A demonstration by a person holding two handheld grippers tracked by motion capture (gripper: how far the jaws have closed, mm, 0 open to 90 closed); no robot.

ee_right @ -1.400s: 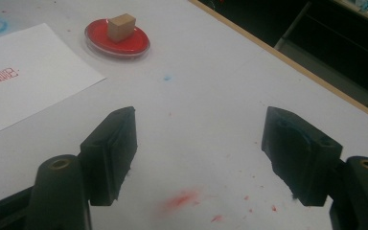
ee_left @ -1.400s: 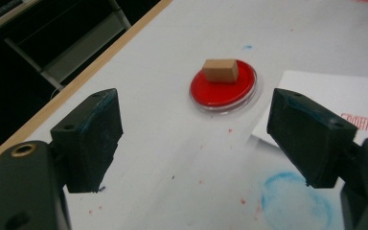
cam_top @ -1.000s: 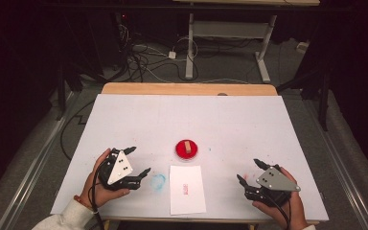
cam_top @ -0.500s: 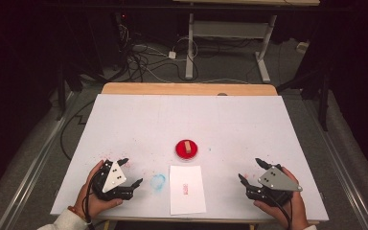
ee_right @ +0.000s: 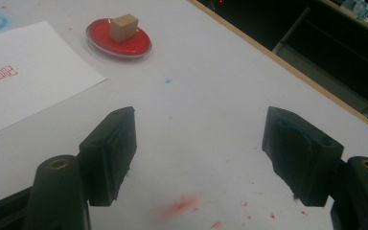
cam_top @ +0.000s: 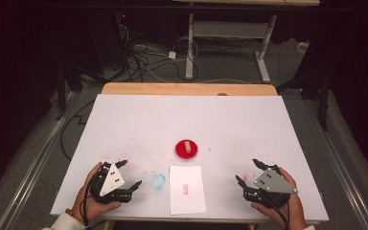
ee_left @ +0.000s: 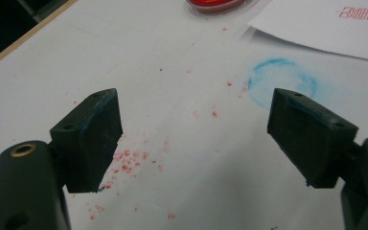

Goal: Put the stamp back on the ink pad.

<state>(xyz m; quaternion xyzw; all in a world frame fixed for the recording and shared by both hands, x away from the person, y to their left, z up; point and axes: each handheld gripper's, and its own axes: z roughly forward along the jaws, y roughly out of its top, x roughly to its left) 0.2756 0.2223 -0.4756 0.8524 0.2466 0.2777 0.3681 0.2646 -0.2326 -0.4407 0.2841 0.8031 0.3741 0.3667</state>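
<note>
Now draws the left gripper (cam_top: 132,173) back from the blue smudge (cam_top: 158,181) toward the near-left corner of the bench (cam_top: 172,115); keeps its jaws spread wide, empty. Holds the right gripper (cam_top: 247,170) at the near right, likewise released, grasping nothing. Leaves the wooden stamp (cam_top: 187,146) upright on the red ink pad (cam_top: 180,151), mid-bench, just beyond the paper (cam_top: 191,201), which already bears a red imprint (cam_top: 185,189). Suggests the stamping is done, hands resting. Offers plenty of bare bench beyond and beside the pad; calls for care only at the near edge, close under both hands.
</note>
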